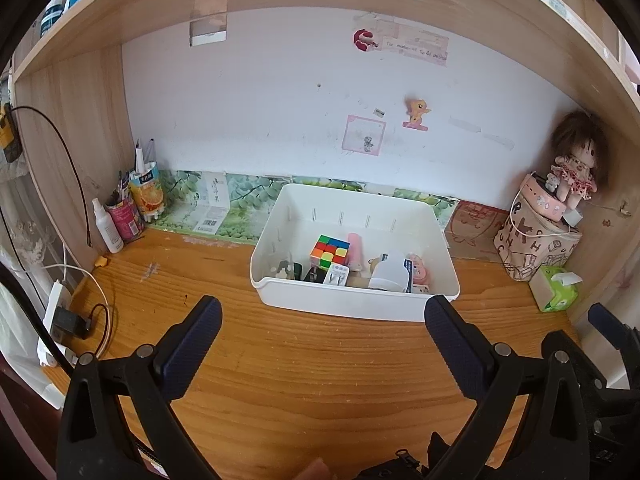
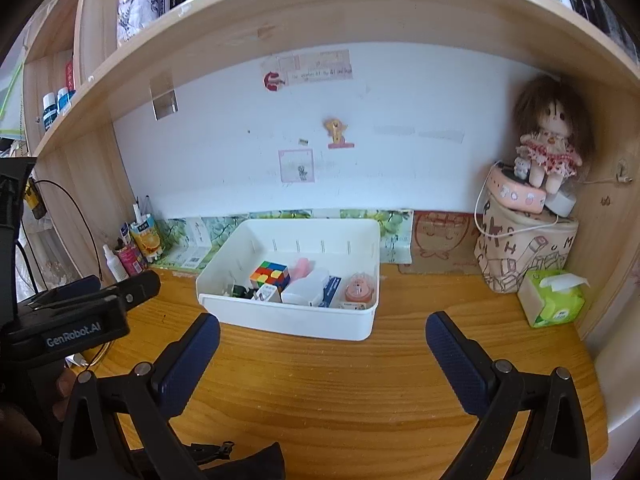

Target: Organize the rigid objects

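Nearest, the left gripper [image 1: 322,316] and the right gripper [image 2: 322,334] both hung spread wide over bare desk [image 1: 320,380], holding nothing. Farther on, the white bin [image 1: 352,306] sat at twelve o'clock from each, apart from the fingertips, its long axis running nine to three. Neither gripper looked clearly nearer. Inside, toward the near wall, lay the Rubik's cube [image 1: 329,251], a white cup [image 1: 390,272] at its three o'clock, and smaller pieces.

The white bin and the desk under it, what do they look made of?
The white bin looks like smooth moulded plastic: uniform matte white, rounded corners, slotted walls. The desk looks like wood or wood-look laminate, with orange-brown grain lines and a slight sheen.
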`<state>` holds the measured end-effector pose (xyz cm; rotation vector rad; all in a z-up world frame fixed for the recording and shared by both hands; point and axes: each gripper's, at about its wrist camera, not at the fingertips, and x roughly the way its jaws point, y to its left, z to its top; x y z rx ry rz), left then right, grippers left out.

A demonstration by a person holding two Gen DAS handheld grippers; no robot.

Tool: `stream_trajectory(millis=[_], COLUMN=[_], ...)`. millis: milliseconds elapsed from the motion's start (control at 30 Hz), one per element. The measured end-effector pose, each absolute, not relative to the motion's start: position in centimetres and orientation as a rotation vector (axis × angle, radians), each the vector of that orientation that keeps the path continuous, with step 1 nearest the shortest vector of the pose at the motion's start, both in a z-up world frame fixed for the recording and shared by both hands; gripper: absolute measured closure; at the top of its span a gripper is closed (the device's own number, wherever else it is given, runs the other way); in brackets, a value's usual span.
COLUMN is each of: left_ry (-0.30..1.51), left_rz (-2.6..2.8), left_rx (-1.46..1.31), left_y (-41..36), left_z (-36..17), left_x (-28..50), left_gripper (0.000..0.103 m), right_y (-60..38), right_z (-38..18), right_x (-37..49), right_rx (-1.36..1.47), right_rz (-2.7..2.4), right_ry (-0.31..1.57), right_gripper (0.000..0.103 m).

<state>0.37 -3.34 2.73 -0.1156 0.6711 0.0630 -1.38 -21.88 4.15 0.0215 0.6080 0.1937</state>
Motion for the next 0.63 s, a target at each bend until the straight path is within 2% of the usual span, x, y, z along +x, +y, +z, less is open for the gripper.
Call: stream_trajectory(millis=[633], left_ry=[0.652], left_rz=[0.102], left_rx=[-0.097], left_y=[-3.5], left_z=[2.9], left_x=[-0.1], left_gripper=[0.002], right_y=[-21.4], right_z=[3.1], right_x=[-0.8], right_rx=[0.012], right_rz=[0.213], right_ry=[0.660], right_gripper=[0.000])
